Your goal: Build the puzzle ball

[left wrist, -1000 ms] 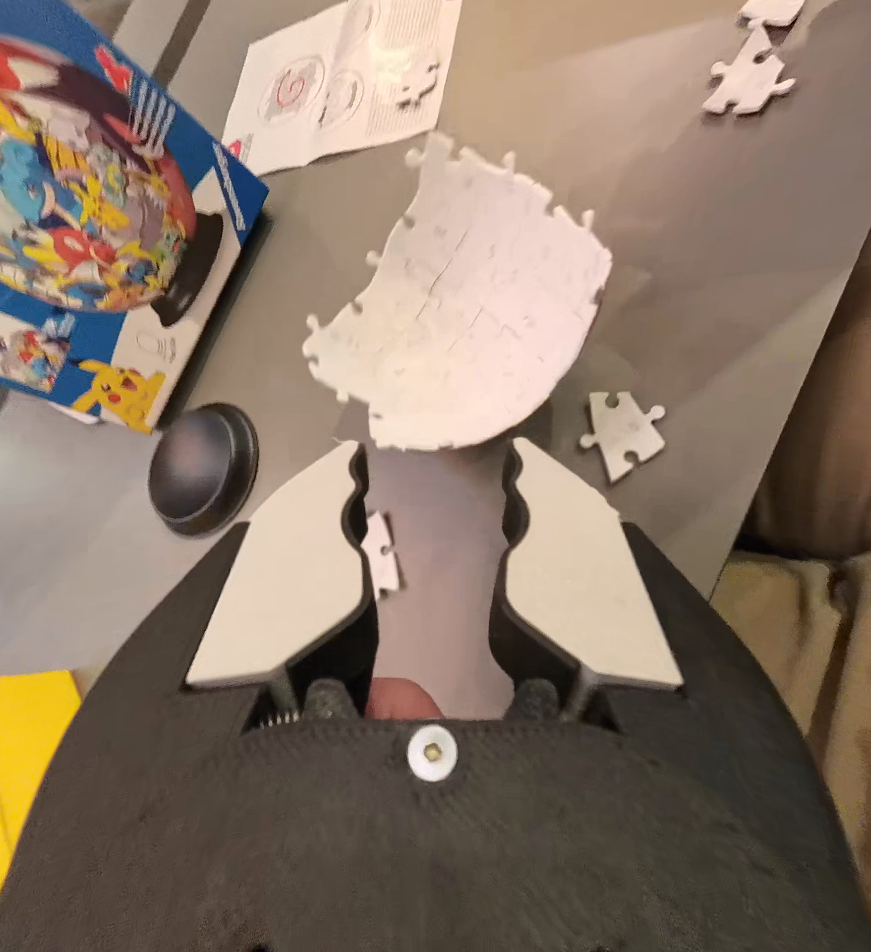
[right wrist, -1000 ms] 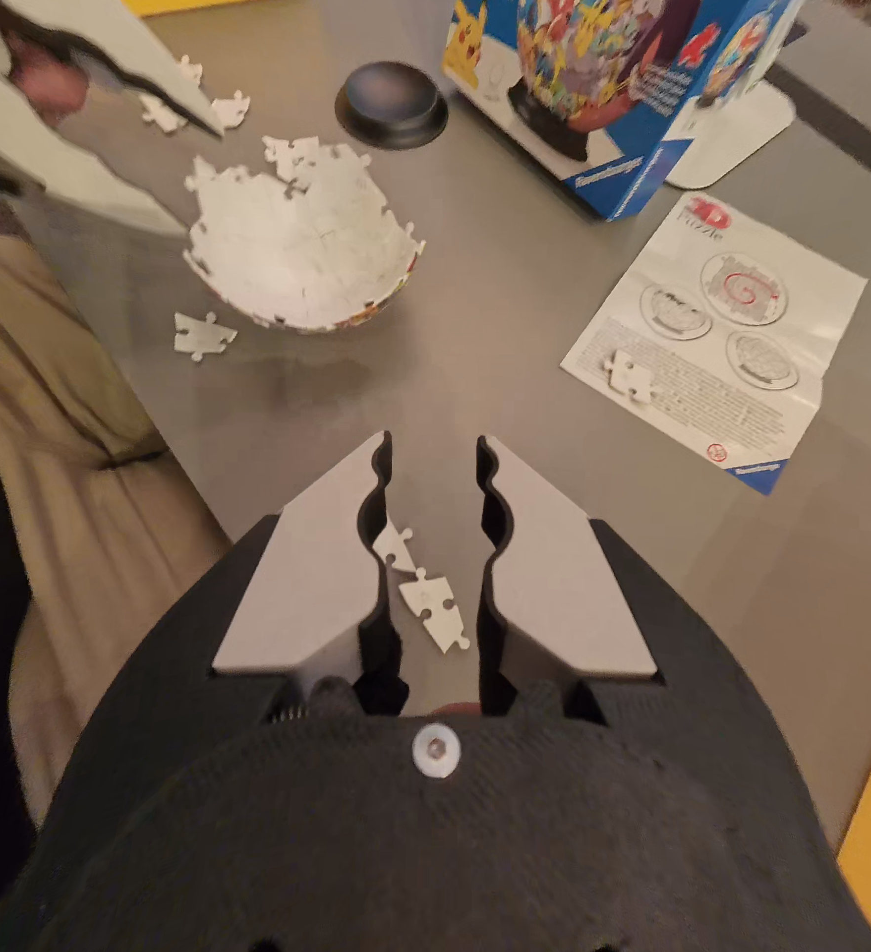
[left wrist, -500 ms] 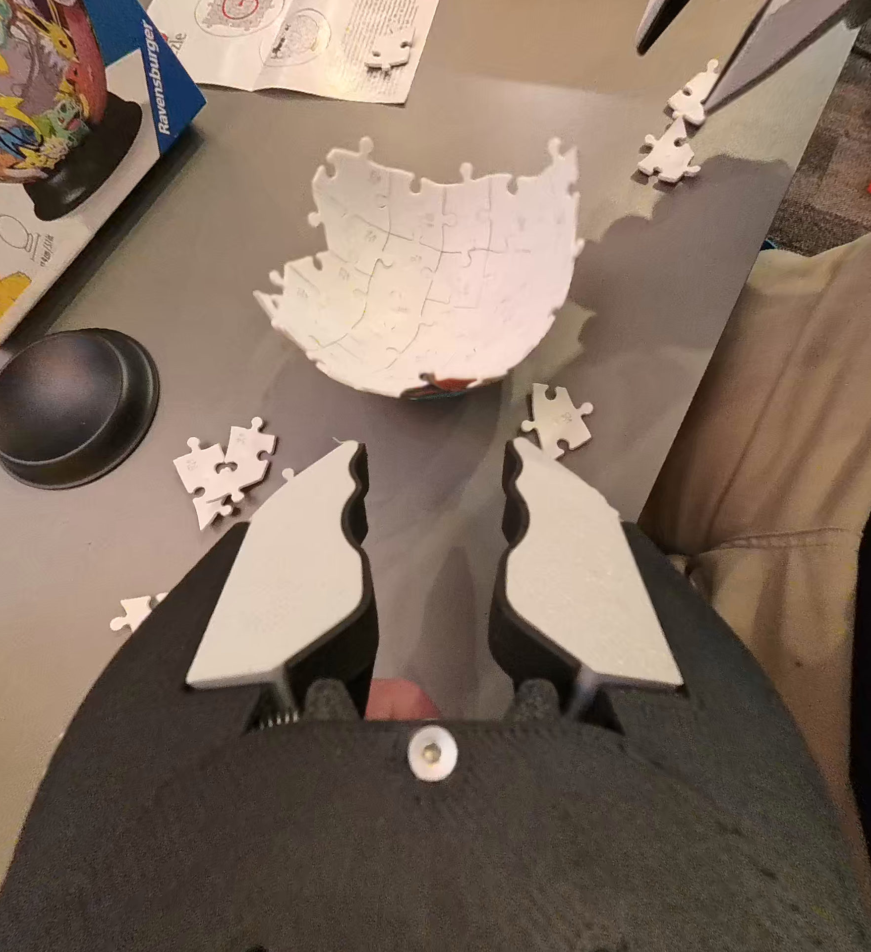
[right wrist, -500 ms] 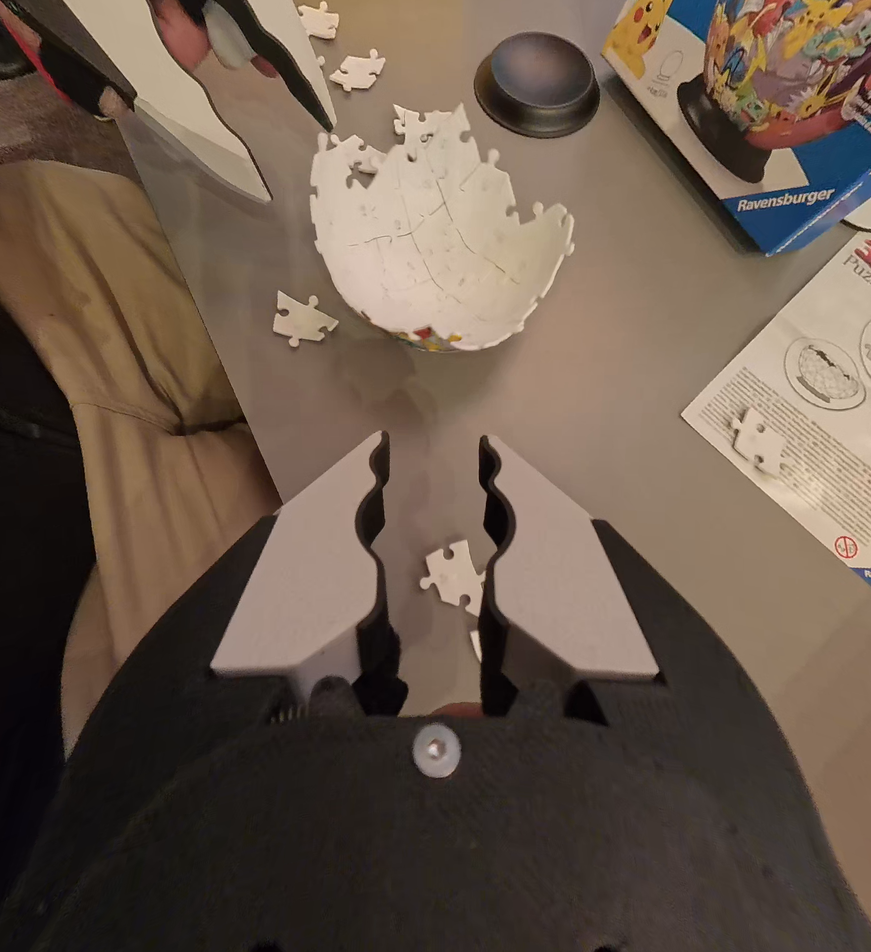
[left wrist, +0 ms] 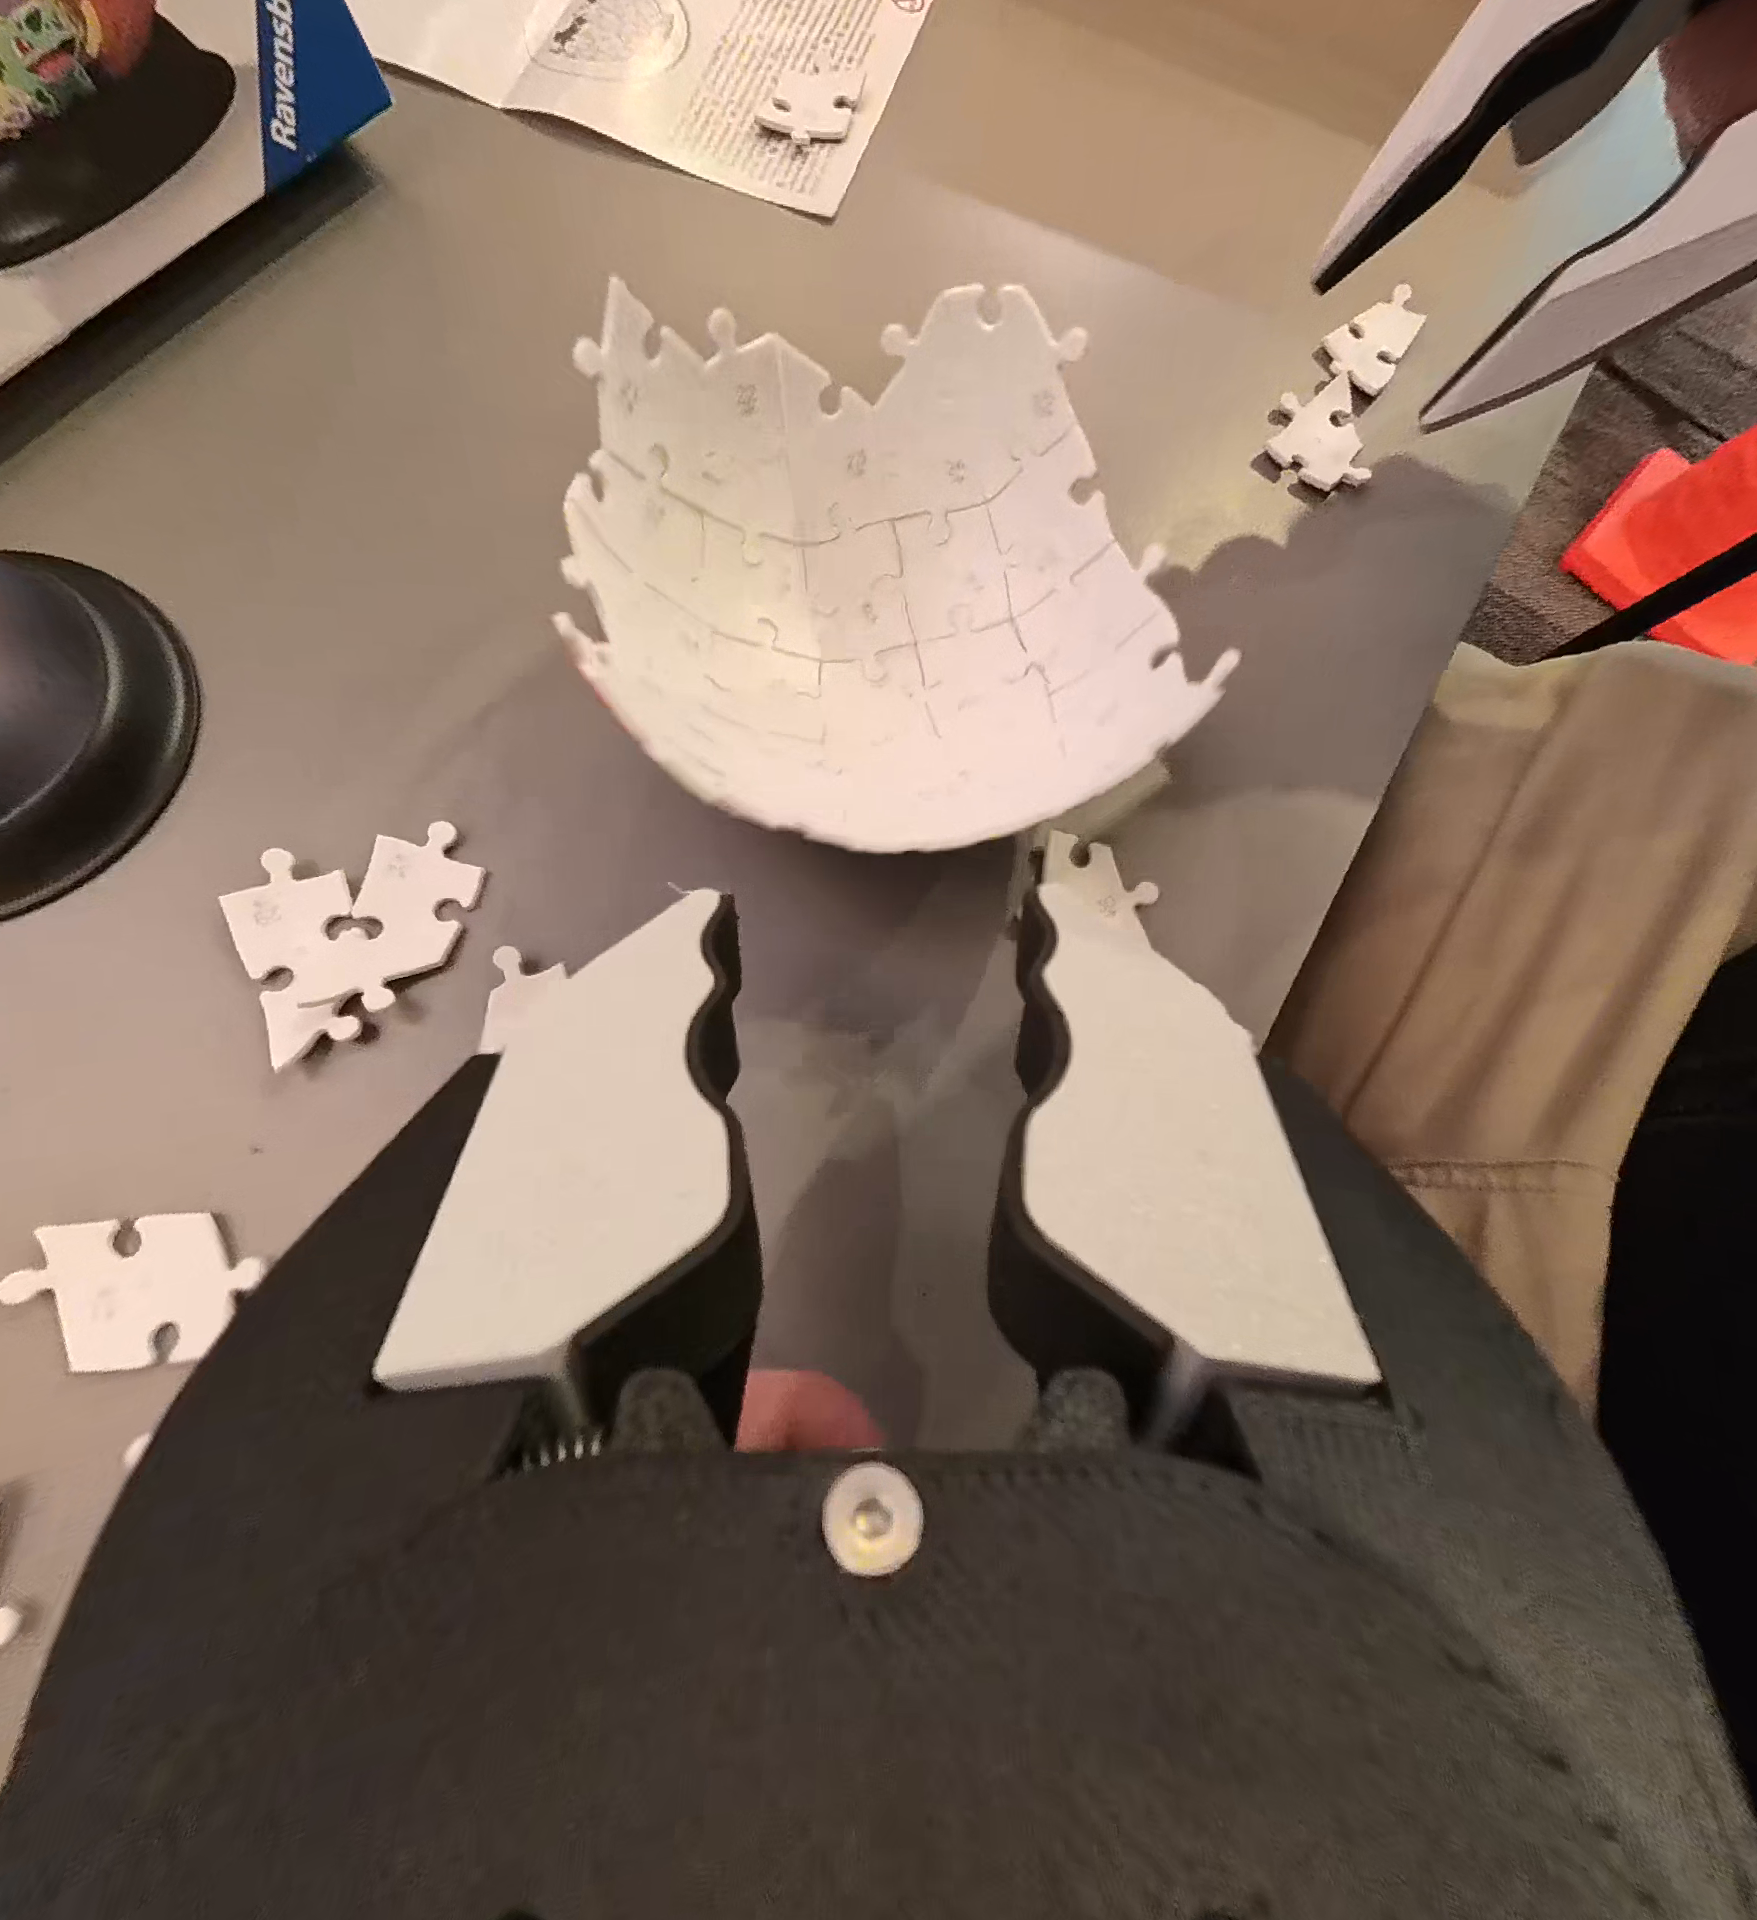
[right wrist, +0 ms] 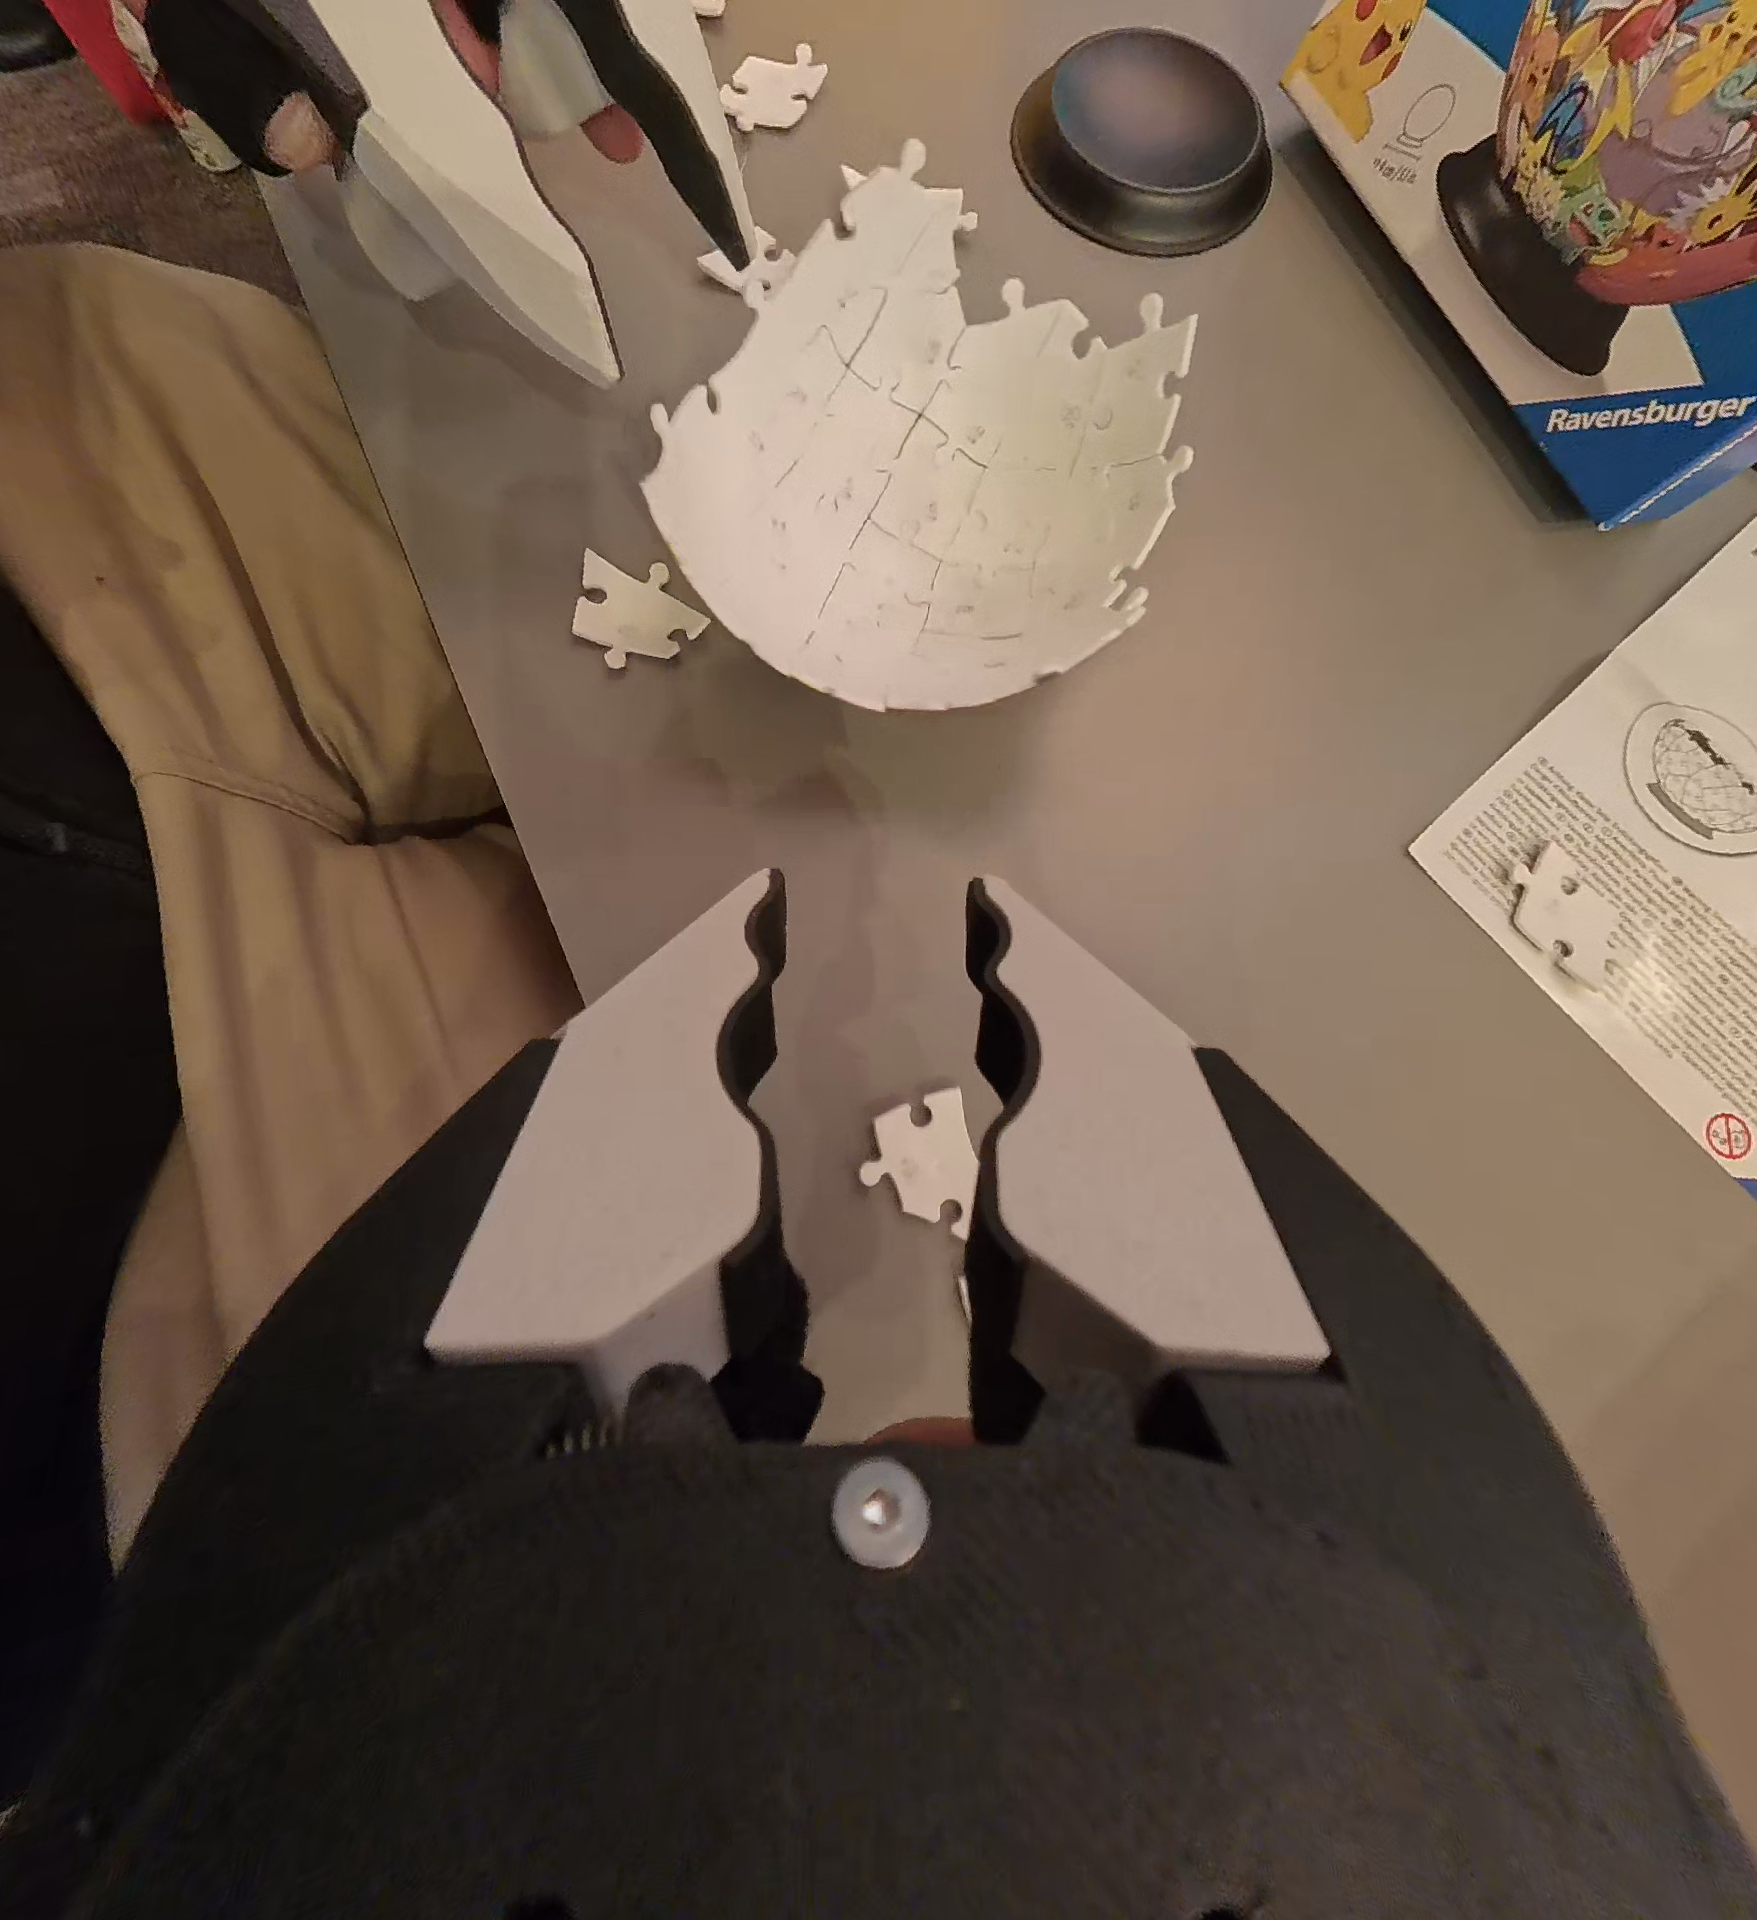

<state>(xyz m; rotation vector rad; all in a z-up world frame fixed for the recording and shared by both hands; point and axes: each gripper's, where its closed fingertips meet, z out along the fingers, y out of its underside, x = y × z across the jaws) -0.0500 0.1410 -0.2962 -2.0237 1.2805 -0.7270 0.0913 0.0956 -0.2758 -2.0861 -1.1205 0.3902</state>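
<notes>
A half-built white puzzle bowl (left wrist: 853, 634) rests on the grey table (left wrist: 334, 436), open side up; it also shows in the right wrist view (right wrist: 936, 499). My left gripper (left wrist: 874, 914) is open and empty, just short of the bowl's near rim. My right gripper (right wrist: 874, 894) is open and empty, a little back from the bowl, above a loose piece (right wrist: 921, 1158). Loose white pieces lie around: a cluster (left wrist: 354, 935) left of the left gripper, two (left wrist: 1341, 405) at the far right, one (right wrist: 630, 618) beside the bowl.
A black dome stand (left wrist: 12, 717) sits to the left, also in the right wrist view (right wrist: 1144, 145). The colourful puzzle box (right wrist: 1601, 208) and an instruction sheet (right wrist: 1684, 935) bearing one piece (right wrist: 1560, 914) lie beyond. The table edge meets a person's beige trousers (right wrist: 230, 675). The loose piece (right wrist: 921, 1158) is about 8 cm from my right fingertips and 20 cm from my left. Look for it in the left wrist view (left wrist: 1324, 450) too.
Both grippers have drawn closer to the bowl, which now looks larger in both views. The left view has swung so more loose pieces show at its left. Both stay open.
</notes>
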